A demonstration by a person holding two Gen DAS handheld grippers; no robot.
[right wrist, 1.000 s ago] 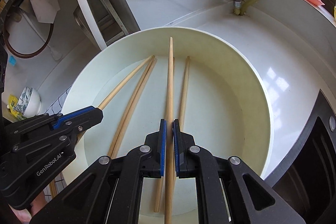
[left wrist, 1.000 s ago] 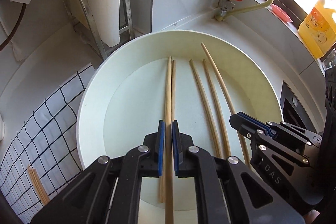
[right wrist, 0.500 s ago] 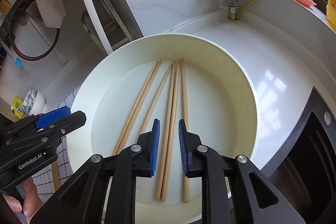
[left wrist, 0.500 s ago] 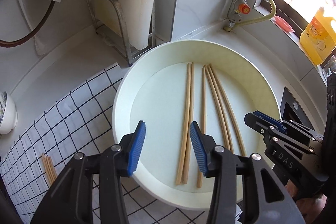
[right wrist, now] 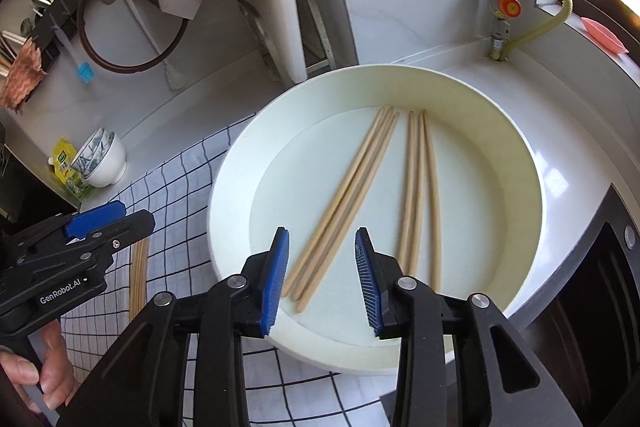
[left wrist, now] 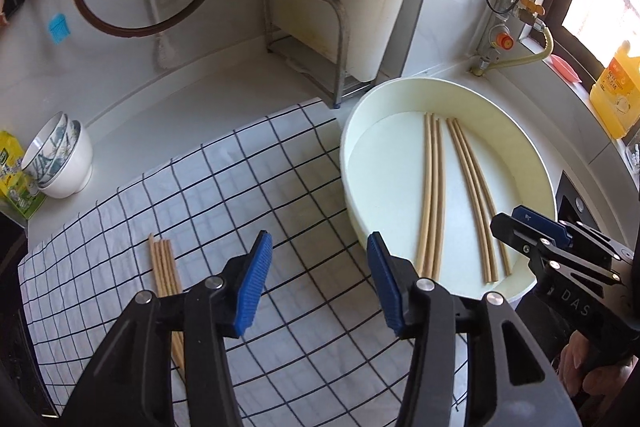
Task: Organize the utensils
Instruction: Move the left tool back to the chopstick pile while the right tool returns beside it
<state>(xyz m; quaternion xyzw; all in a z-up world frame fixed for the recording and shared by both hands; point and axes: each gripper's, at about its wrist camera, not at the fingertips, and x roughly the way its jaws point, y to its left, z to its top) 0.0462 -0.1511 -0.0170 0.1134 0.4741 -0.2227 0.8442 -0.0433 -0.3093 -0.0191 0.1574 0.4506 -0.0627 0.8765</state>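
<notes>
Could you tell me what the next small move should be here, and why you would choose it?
Probably lower the open right claw onto the nearer end of the left group of chopsticks in the white basin and close on one. Both claws are empty, with the left claw over the checked cloth, while a bundle of chopsticks already lies on that cloth, apparently the sorting spot.

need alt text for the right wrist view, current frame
Right gripper hangs open and empty over the near rim of a round white basin holding six wooden chopsticks in two groups of three: an angled left group and a straighter right group. At left, the left gripper sits above a checked cloth where more chopsticks lie.
</notes>
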